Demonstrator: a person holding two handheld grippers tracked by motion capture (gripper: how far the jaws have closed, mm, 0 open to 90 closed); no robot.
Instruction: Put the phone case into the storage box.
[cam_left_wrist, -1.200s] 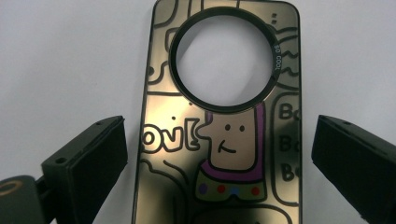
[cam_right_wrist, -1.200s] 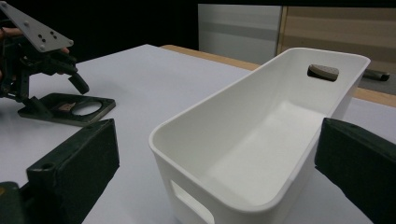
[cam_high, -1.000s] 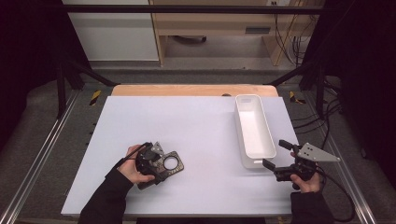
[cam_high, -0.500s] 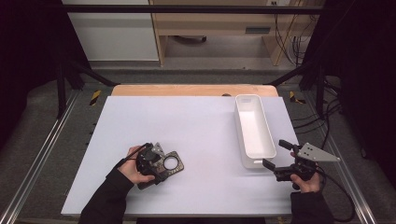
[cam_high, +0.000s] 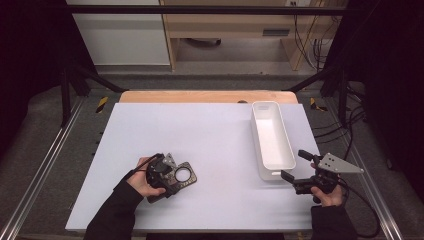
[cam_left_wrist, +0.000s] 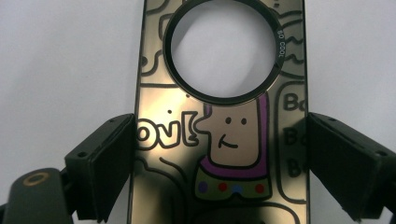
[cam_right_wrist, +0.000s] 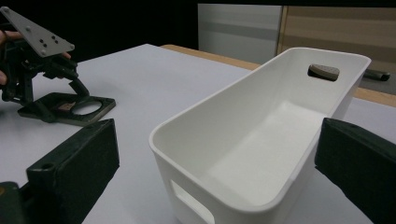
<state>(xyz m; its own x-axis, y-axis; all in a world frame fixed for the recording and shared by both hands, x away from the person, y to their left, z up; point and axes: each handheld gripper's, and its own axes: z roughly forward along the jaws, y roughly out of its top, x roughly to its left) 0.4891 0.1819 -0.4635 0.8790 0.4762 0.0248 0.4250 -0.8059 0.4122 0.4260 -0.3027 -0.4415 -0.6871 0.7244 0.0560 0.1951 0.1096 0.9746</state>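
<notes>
A dark, glossy phone case (cam_high: 181, 175) with a round camera hole and cartoon drawings lies flat on the white table (cam_high: 210, 130) at the front left. My left gripper (cam_high: 166, 181) points down over it. In the left gripper view the case (cam_left_wrist: 233, 135) runs between the two jaws. They have just been closing, and their pads (cam_left_wrist: 109, 163) now meet its long edges. My right gripper (cam_high: 293, 165) stands open at the front right, aimed at the near end of an empty white bin (cam_high: 256, 135). In the right gripper view the bin (cam_right_wrist: 224, 107) rises between its wide-apart jaws.
The bin stands lengthwise along the table's right side, with a handle slot (cam_right_wrist: 324, 71) in its far end wall. A wooden strip (cam_high: 200, 96) borders the table's far edge. Metal rails run along both sides, and cables lie on the floor at the right.
</notes>
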